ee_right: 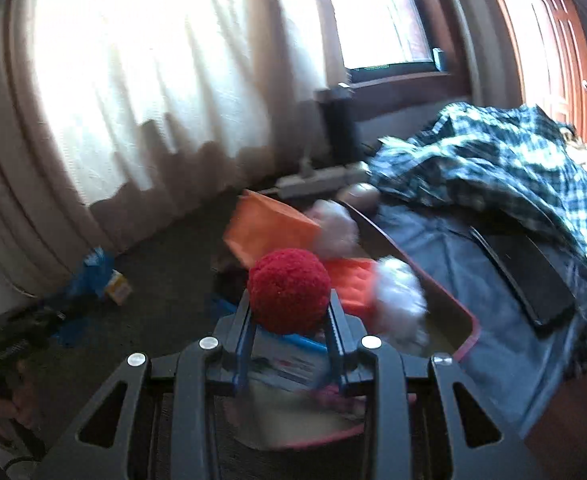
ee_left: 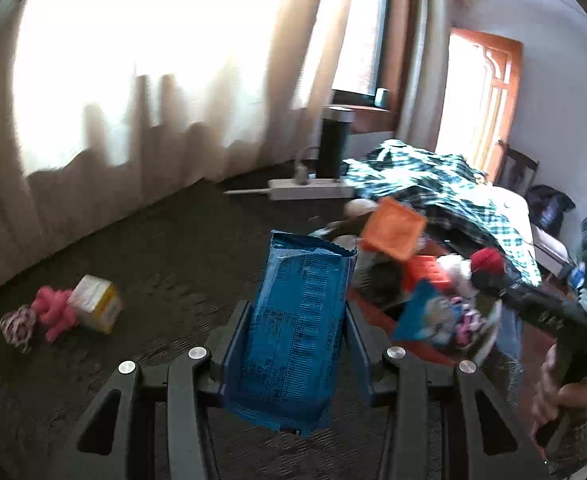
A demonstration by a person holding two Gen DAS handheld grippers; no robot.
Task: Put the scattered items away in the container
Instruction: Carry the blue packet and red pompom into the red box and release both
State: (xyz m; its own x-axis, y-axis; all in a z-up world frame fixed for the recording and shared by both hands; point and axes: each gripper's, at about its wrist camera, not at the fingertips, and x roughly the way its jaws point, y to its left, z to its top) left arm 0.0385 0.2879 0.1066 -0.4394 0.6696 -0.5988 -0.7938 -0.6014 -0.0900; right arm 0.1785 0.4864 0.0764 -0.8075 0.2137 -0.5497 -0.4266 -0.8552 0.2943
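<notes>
My left gripper (ee_left: 297,320) jaws are clenching an upright blue packet (ee_left: 293,332), the container (ee_left: 425,356) lying ahead-right. My right gripper (ee_right: 291,312) jaws are grasping a red pom-pom (ee_right: 289,290) above that container (ee_right: 453,312), nearer.

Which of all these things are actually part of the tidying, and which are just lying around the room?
Part of the job:
blue packet
red pompom
container
yellow box
pink toy

Just lying about:
checked shirt
power strip
curtain

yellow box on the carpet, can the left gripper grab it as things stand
Probably not yet. The left gripper has its jaws shut on the blue packet, so they are occupied. The yellow box itself lies in the open on the carpet, beside a pink toy.
</notes>
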